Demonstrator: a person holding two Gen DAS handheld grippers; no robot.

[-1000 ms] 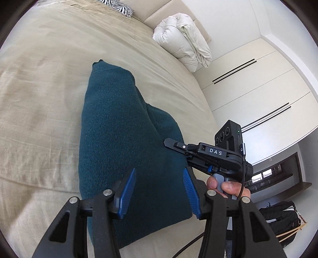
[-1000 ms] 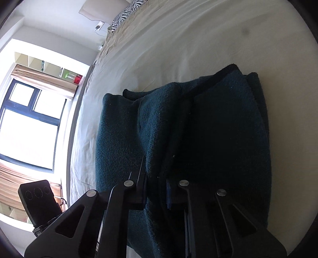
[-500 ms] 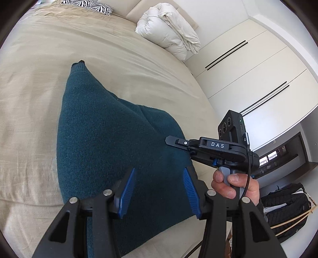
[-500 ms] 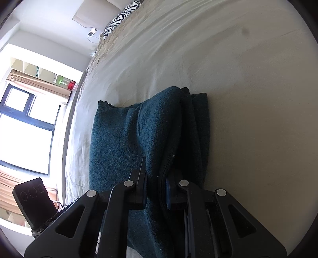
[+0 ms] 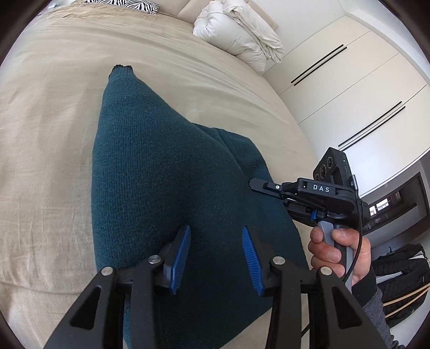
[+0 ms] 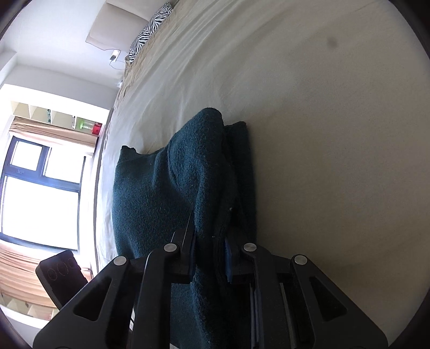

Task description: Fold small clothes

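The dark teal sweater lies on the big bed. It is thick and fuzzy, made of tiny knit loops. From my left tool's camera it looks like a tall pointy shape, wide near me and thin at the far end, where a small ribbed cuff sticks up. One fold line runs down its right side.

From my right tool's camera the sweater looks bunched up. A soft ridge of it rises in the middle, with layers stacked beside it on the right.

The bed cover is tan and smooth, with light wrinkles. A puffy white blanket sits rolled up at the far side, and a zebra-striped pillow lies at the top.

My left gripper is wide open. Its two blue ribbed pads hang over the near part of the sweater, and I cannot tell if they touch it. The sweater spreads out ahead of them and under them.

My right gripper is pinched tight on a fold of the sweater. The cloth sits squeezed between the black fingers. In the left camera my right hand holds that tool's gray handle, right at the sweater's right edge.
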